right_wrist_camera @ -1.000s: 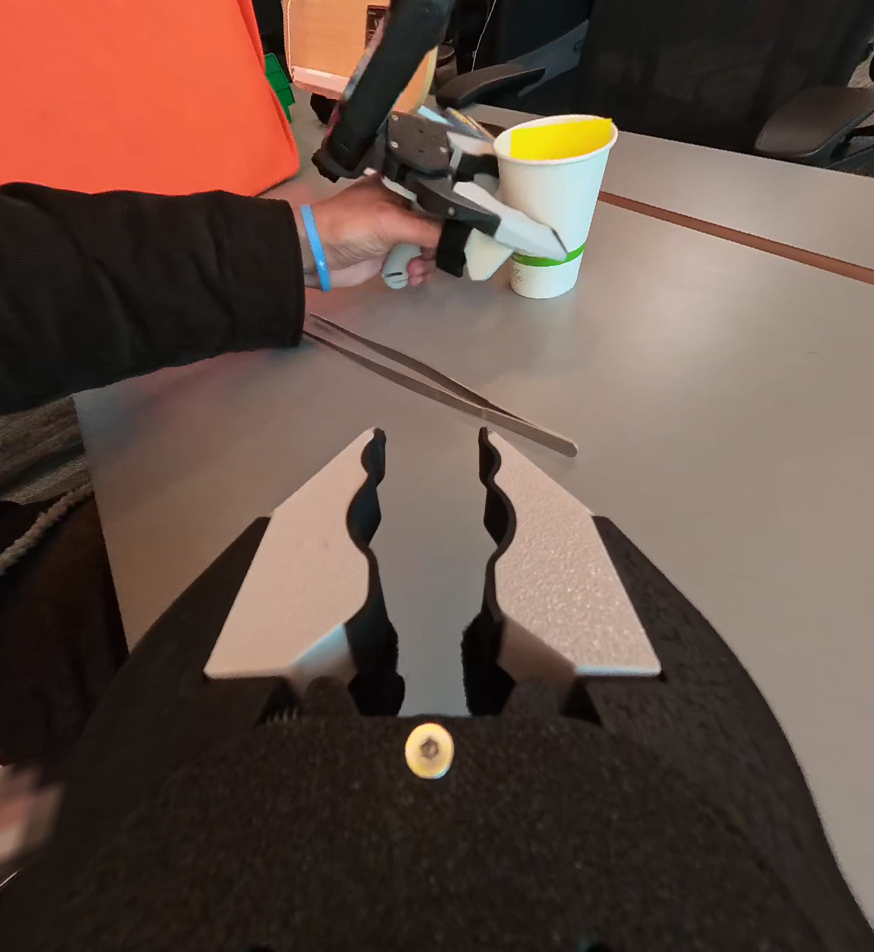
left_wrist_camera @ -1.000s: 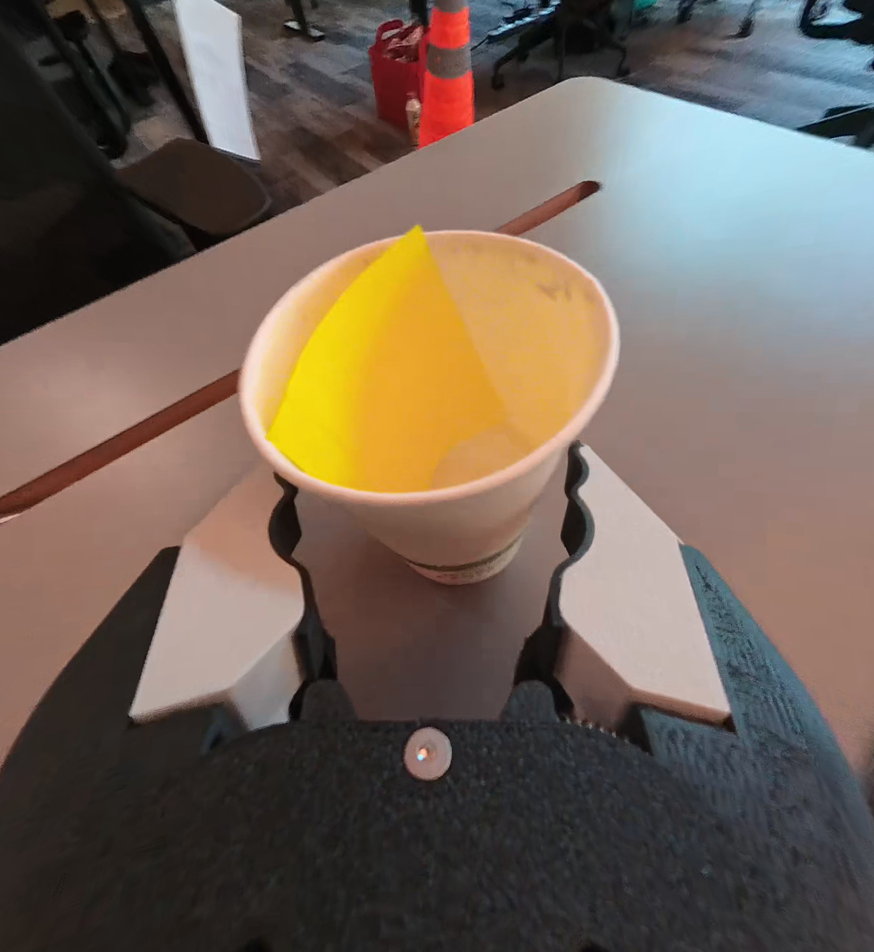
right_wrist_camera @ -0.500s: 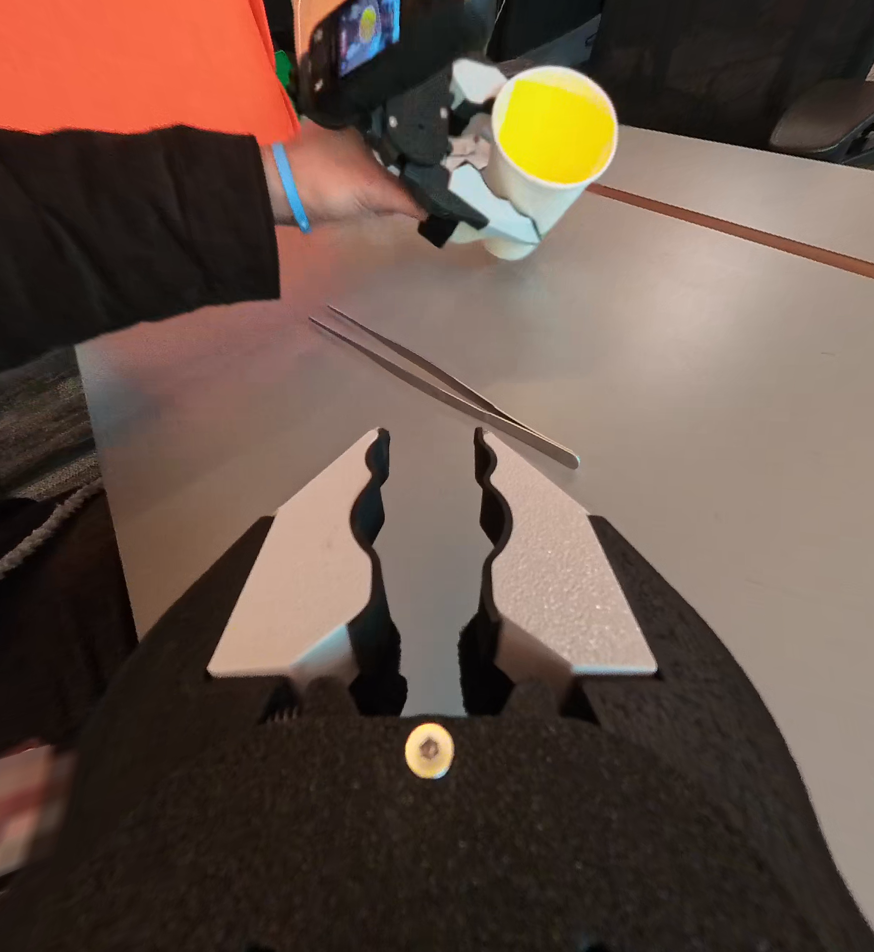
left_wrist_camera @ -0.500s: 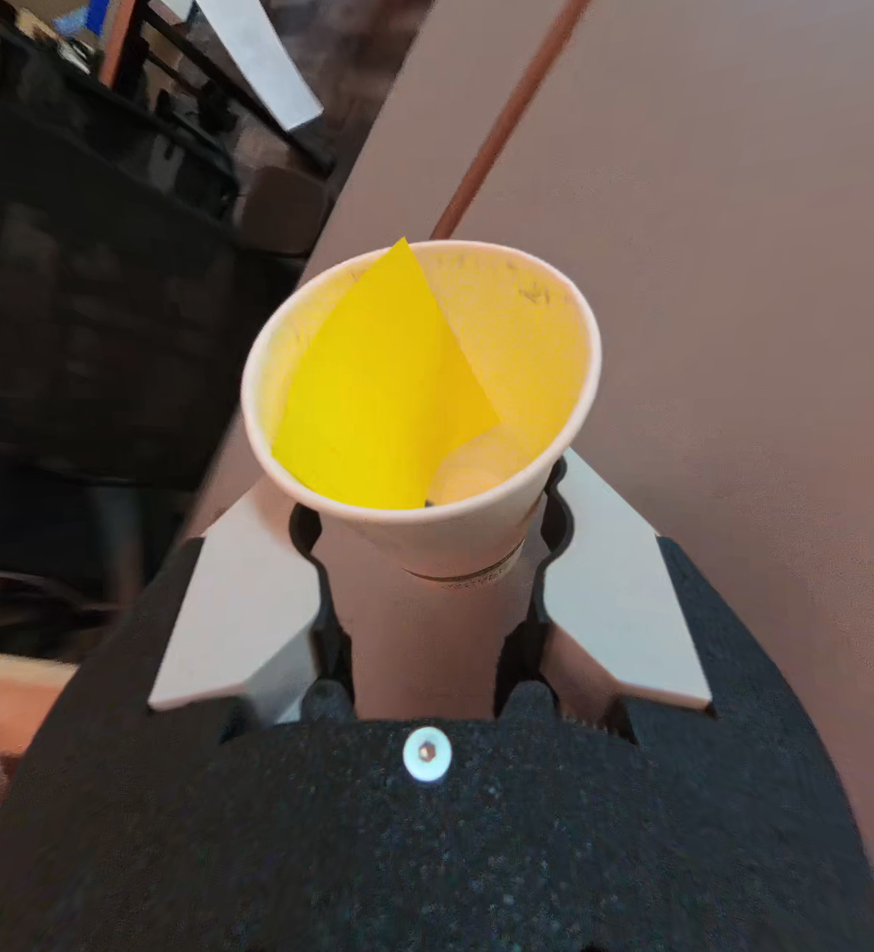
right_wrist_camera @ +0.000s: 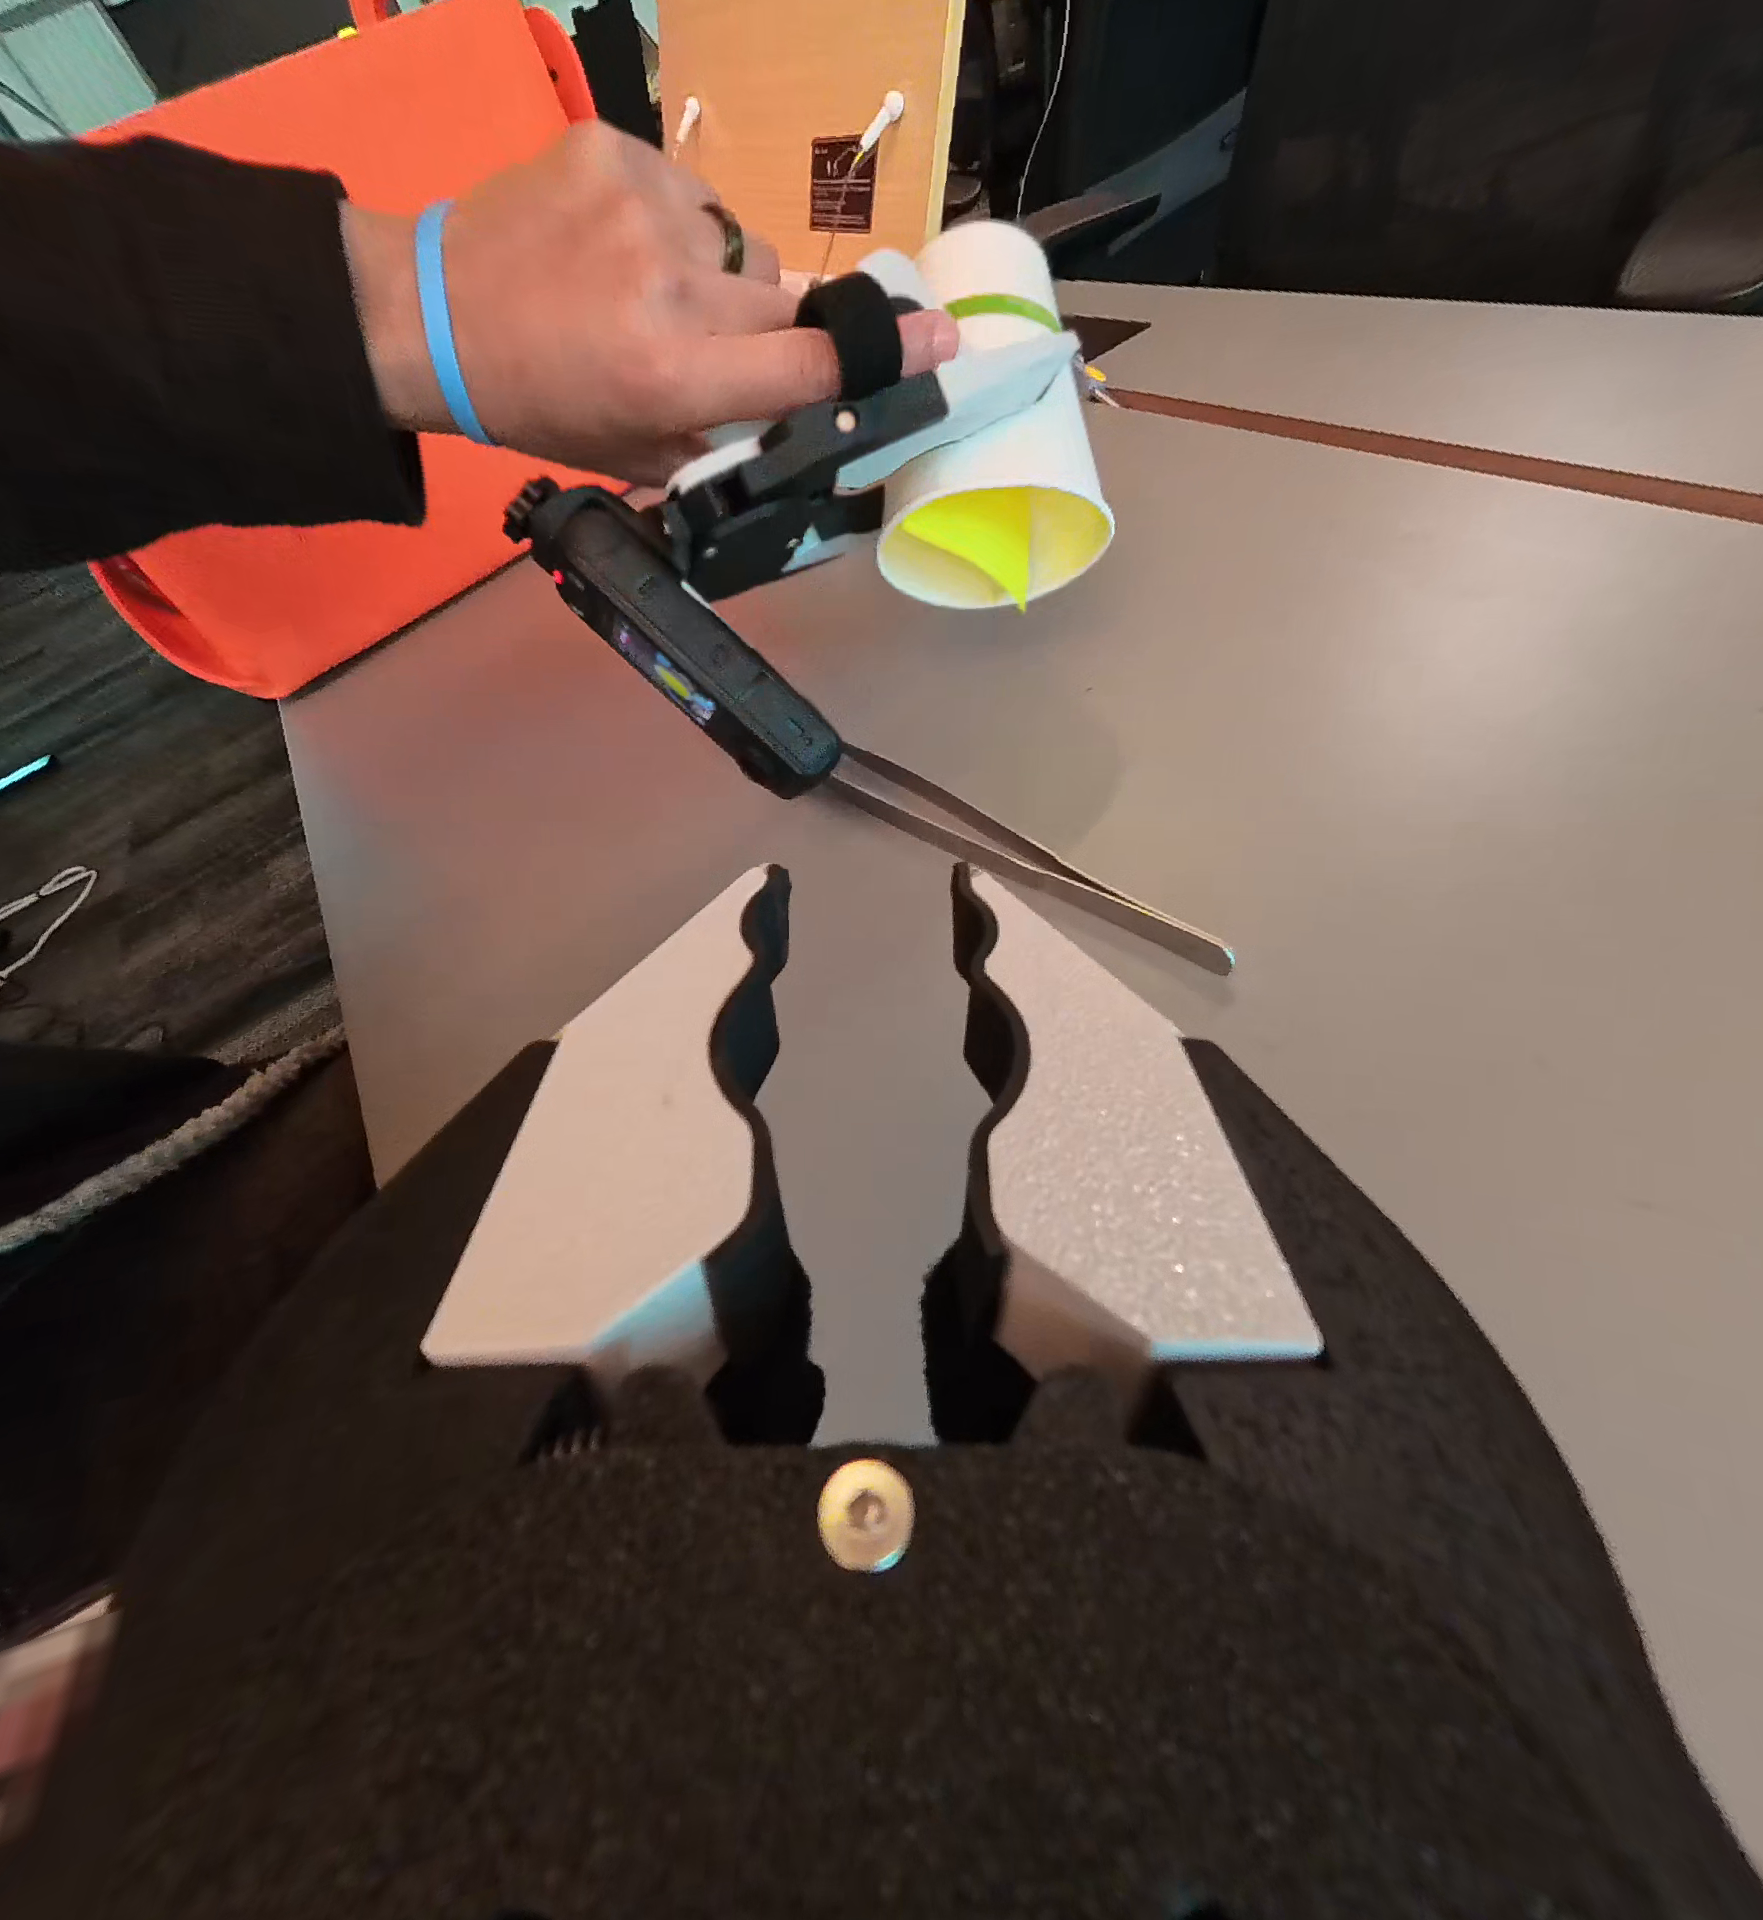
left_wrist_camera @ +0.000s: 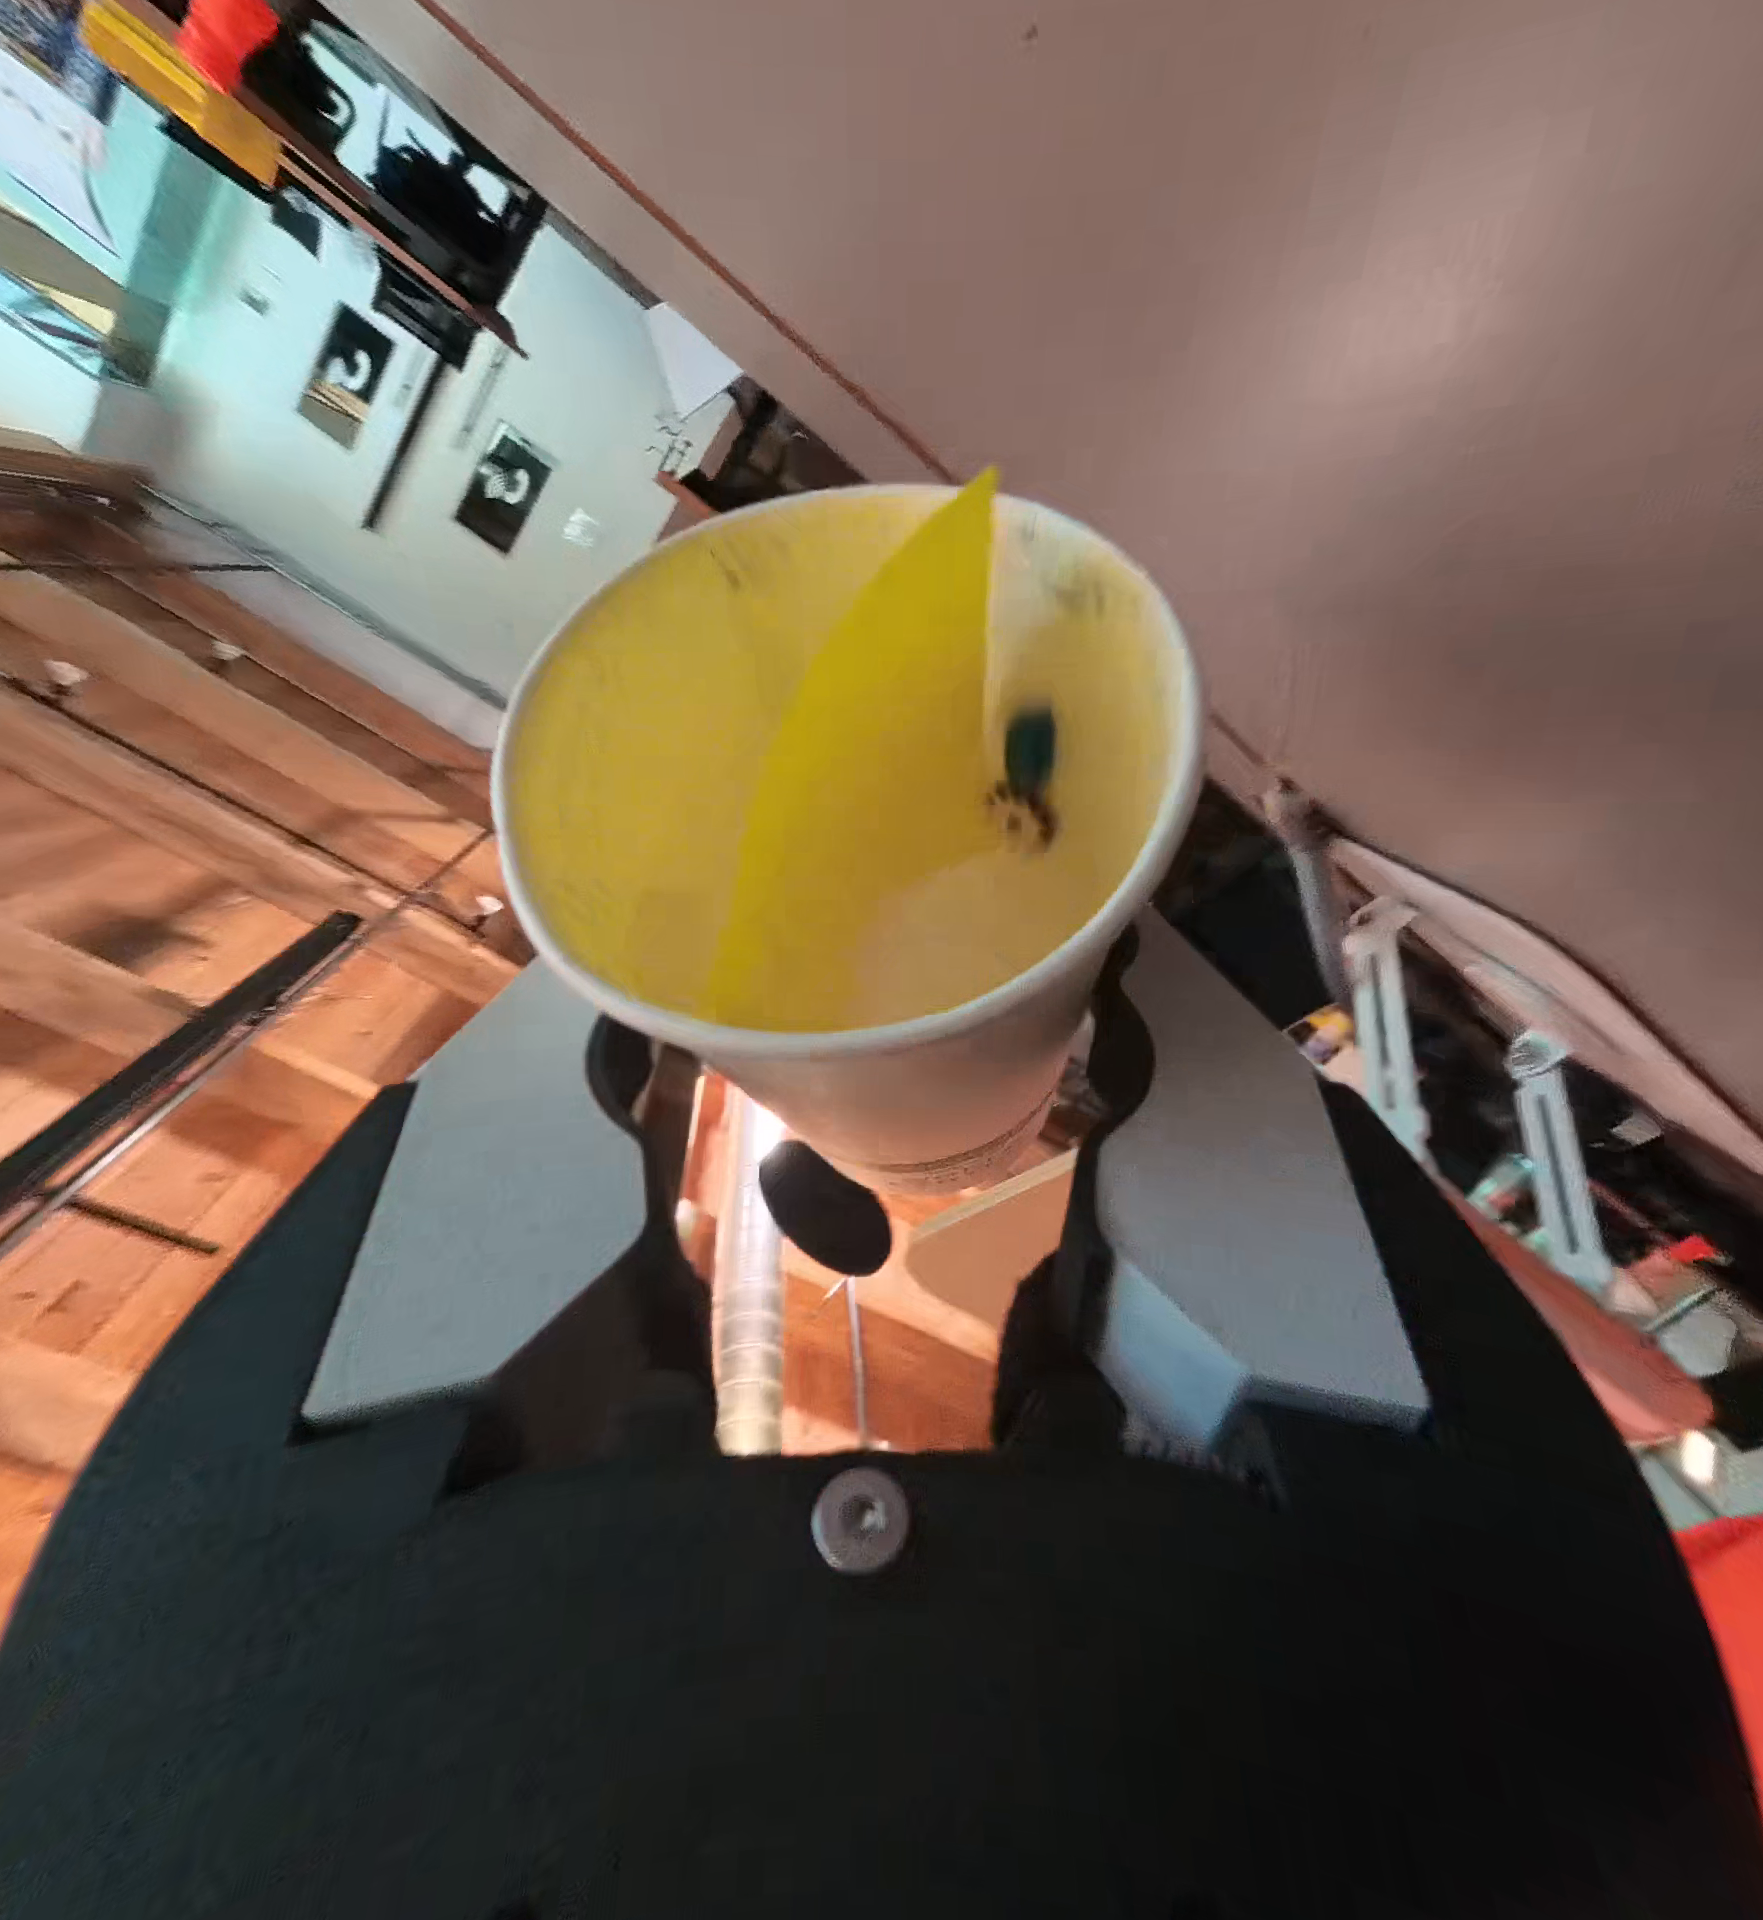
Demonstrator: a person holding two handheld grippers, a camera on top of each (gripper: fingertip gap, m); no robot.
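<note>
The left gripper (left_wrist_camera: 861,1049) squeezes a white paper cup (left_wrist_camera: 944,1081) tipped upside down above the grey table (right_wrist_camera: 1376,831). Yellow paper (left_wrist_camera: 856,790) and maybe a small dark bug sit inside. The right gripper (right_wrist_camera: 866,883), fingers narrowly apart and empty, hovers by metal tweezers (right_wrist_camera: 1043,862) below the cup.

Surroundings: bench and room background.
Grey table (right_wrist_camera: 1479,831) had a thin brown seam (right_wrist_camera: 1479,468) running across its far part. An orange container (right_wrist_camera: 316,603) stood just beside the table's left edge. Behind it was a pale wooden board (right_wrist_camera: 804,104) bearing a small dark label (right_wrist_camera: 841,185). Black office chairs (right_wrist_camera: 1479,135) stood beyond the far edge. A white cable (right_wrist_camera: 15,904) lay on the dark floor. Left wrist view, tilted: two dark framed pictures (left_wrist_camera: 503,486) on a pale wall.
</note>
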